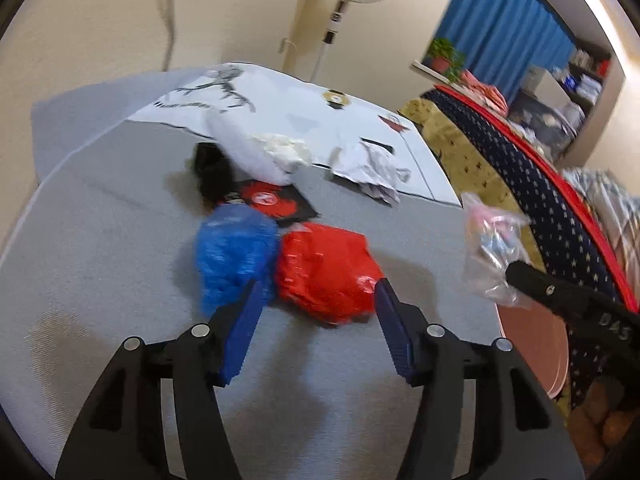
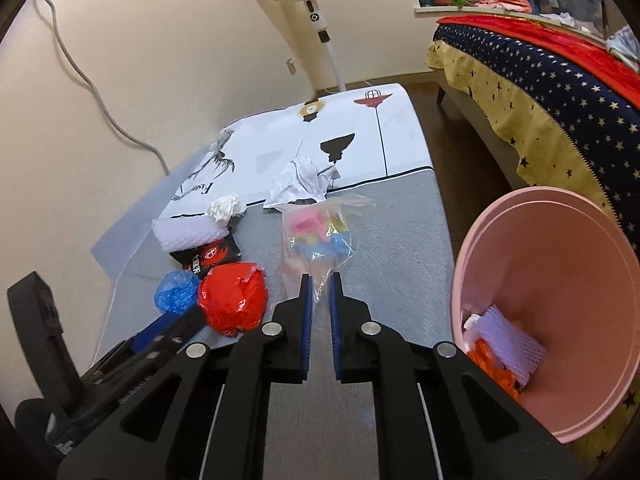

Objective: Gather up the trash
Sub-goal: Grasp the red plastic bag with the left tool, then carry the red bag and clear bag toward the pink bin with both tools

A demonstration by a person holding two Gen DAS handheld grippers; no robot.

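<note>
My left gripper [image 1: 318, 286] is open, its blue fingers on either side of a crumpled red plastic bag [image 1: 326, 270] on the grey mat. A crumpled blue bag [image 1: 234, 254] lies just left of it. My right gripper [image 2: 320, 280] is shut on a clear plastic bag [image 2: 318, 236] with coloured bits inside, held above the mat; it also shows in the left wrist view [image 1: 490, 240]. A pink bin [image 2: 560, 280] leans at the right with white and orange trash inside. In the right wrist view the red bag [image 2: 234, 300] and blue bag [image 2: 178, 292] lie left.
A black and red packet [image 1: 268, 200], white foam wrap [image 2: 188, 232], a white paper ball [image 2: 226, 206] and crumpled paper [image 2: 304, 182] lie farther on the mat. A bed [image 2: 540, 92] with a starry cover stands right. A fan [image 2: 316, 24] stands by the wall.
</note>
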